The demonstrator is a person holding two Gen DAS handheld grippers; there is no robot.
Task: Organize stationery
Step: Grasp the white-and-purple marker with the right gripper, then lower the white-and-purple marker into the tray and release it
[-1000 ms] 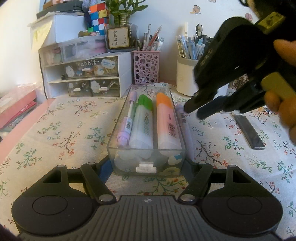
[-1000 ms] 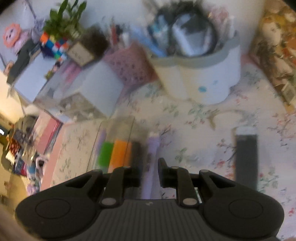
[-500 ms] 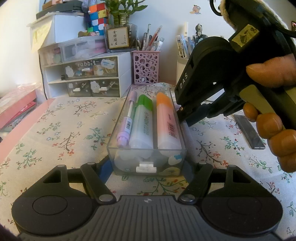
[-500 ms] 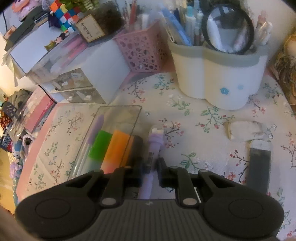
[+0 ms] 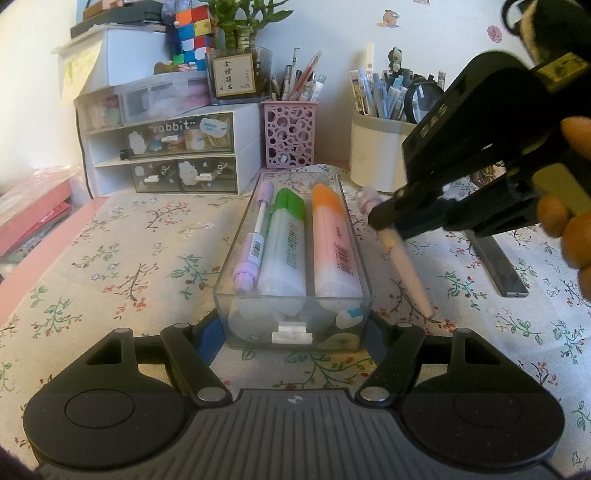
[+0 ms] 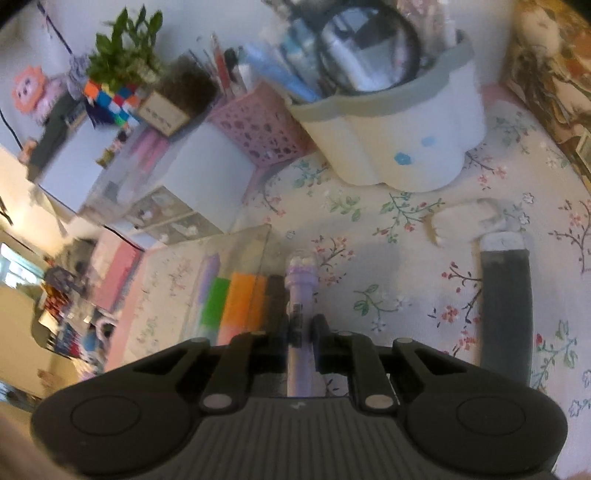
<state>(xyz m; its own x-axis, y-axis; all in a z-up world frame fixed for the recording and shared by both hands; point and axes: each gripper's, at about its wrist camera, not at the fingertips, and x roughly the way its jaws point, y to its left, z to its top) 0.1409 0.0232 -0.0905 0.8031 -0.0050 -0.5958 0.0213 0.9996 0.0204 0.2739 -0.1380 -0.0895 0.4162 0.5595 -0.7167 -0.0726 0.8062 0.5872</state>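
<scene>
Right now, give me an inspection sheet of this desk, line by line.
Surface: floral tablecloth, flat.
Job's things: clear tray holds a lilac pen, a green highlighter and an orange highlighter; a pale purple pen lies just outside its right wall.
Clutter: dark flat bar and a white eraser on the cloth.
Grippers: left gripper shut on the clear tray's near end; right gripper shut on the pale purple pen.
Cables: thin dark cable beside the drawer unit.
Surroundings: pink mesh holder, white pen pot, plant, puzzle cube.
</scene>
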